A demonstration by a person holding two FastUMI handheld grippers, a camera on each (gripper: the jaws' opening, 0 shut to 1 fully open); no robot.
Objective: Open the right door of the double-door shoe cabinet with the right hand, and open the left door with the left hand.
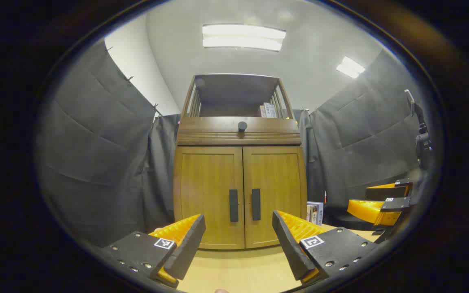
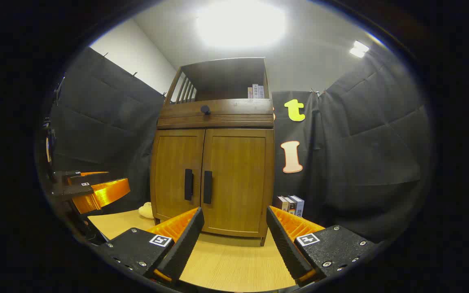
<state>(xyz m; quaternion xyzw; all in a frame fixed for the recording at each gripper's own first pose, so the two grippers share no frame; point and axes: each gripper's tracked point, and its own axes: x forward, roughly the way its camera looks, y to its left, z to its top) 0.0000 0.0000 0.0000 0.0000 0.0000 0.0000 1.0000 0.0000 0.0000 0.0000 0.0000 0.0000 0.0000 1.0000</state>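
While both doors of the shoe cabinet (image 1: 240, 195) are sitting shut at the far end of the desk (image 2: 226, 264), the left hand-held gripper (image 1: 238, 240) and right hand-held gripper (image 2: 234, 240) are hanging wide open and empty, risking a mix-up between the closely paired handles (image 2: 197, 186).

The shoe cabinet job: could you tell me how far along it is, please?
Nothing is done yet: the right door and left door are both closed. The right gripper and left gripper are open, short of the handles. Both doors are left to open, the right handle first.
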